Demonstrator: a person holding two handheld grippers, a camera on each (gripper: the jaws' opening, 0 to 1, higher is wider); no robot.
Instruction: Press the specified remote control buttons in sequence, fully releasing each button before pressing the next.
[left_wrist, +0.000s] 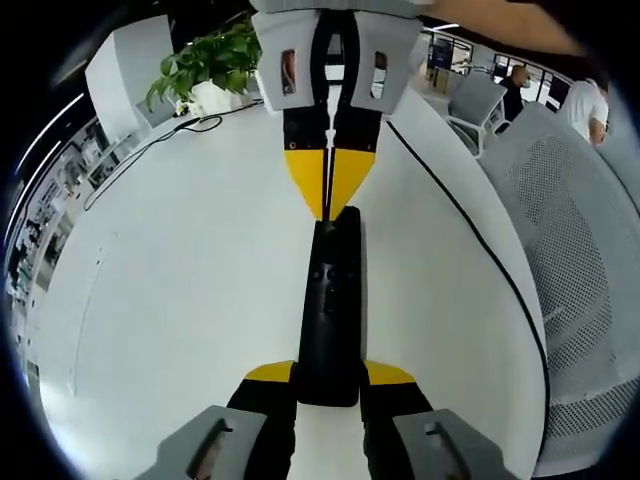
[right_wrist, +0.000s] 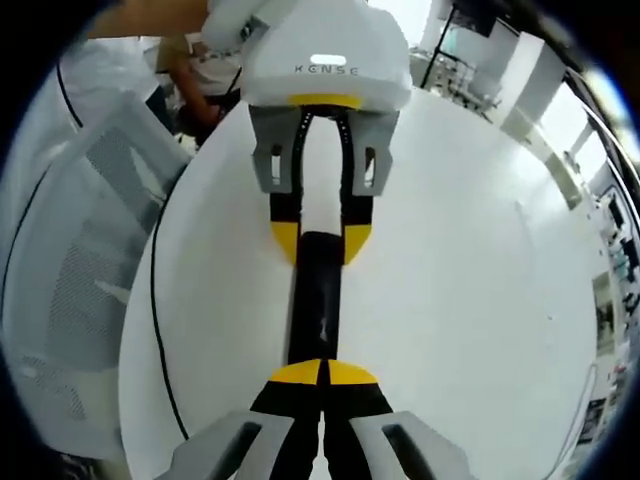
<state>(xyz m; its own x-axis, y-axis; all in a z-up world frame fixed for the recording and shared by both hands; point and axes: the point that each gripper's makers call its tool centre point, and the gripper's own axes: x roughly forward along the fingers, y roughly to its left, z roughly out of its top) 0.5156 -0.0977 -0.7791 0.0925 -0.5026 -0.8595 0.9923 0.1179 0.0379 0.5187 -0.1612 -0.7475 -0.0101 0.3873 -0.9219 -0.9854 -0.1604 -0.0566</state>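
My left gripper (left_wrist: 329, 378) clamps the remote (left_wrist: 331, 300), long axis toward 12 o'clock, where my right gripper's (left_wrist: 329, 205) closed fingers touch its far end.

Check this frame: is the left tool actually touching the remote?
Touching. In the left gripper view, the left tool has a yellow-tipped jaw pressed against each side of the black remote, no gap visible. The right gripper view shows the same clamp from the far end.
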